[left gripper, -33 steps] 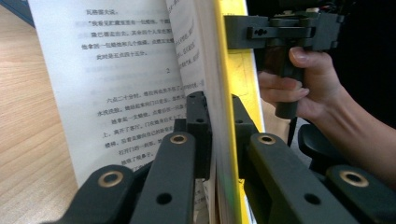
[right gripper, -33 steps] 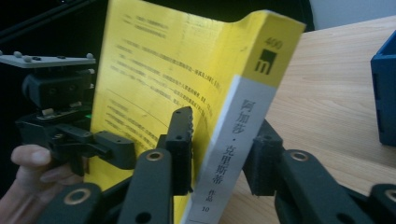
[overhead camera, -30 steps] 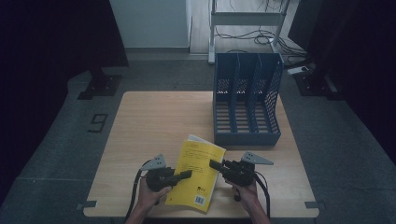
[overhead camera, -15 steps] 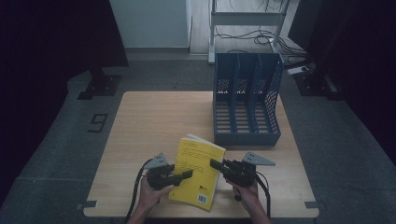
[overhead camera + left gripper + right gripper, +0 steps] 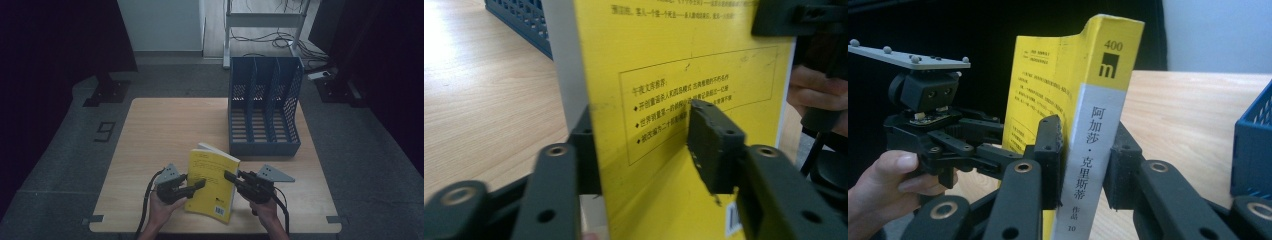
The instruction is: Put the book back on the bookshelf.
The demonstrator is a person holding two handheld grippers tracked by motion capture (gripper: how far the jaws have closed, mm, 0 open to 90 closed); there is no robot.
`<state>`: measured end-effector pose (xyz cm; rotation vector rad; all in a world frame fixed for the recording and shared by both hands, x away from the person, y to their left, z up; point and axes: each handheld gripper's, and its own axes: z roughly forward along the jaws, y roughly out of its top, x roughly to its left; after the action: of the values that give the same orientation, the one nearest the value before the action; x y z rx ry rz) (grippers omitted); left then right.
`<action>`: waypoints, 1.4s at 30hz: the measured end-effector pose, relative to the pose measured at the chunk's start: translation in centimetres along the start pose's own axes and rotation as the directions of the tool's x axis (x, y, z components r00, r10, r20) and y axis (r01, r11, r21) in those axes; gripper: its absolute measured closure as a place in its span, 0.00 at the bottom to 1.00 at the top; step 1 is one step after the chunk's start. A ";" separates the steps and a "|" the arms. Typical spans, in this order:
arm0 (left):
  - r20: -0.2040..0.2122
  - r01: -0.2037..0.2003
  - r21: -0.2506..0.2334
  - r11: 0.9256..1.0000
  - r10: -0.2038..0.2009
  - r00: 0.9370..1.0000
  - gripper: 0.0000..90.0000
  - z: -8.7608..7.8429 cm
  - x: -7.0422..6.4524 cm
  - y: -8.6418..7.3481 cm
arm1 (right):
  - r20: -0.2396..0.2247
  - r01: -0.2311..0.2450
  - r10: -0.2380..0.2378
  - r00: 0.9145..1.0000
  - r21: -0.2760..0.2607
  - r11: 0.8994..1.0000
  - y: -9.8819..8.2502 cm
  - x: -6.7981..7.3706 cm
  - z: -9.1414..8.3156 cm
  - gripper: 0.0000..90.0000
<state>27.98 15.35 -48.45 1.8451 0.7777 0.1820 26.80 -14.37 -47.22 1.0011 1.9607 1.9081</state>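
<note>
While your right hand-held gripper pinches the yellow book by its spine above the desk, your left hand-held gripper, jaws just loosened, straddles it, and the blue file rack lies beyond.

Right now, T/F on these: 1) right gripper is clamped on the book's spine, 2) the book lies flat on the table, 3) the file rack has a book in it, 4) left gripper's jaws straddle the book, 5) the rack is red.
1) True: the right gripper is shut on the spine of the yellow book.
2) False: the book is lifted, one edge raised off the table.
3) False: the slots of the file rack look empty.
4) True: the left gripper has one jaw on each side; they have just closed a little, and a gap shows at the cover-side pad.
5) False: the rack is blue.
</note>
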 end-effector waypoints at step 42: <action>0.064 -0.023 -0.029 0.999 0.025 0.998 0.70 -0.5 -1.0 0.3 | -0.008 0.101 -0.101 0.995 -0.010 0.995 0.4 2.5 0.2 0.81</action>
<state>27.13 15.10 -47.79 1.8250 0.7049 0.1474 25.22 -12.73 -46.14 0.8748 1.9660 1.8680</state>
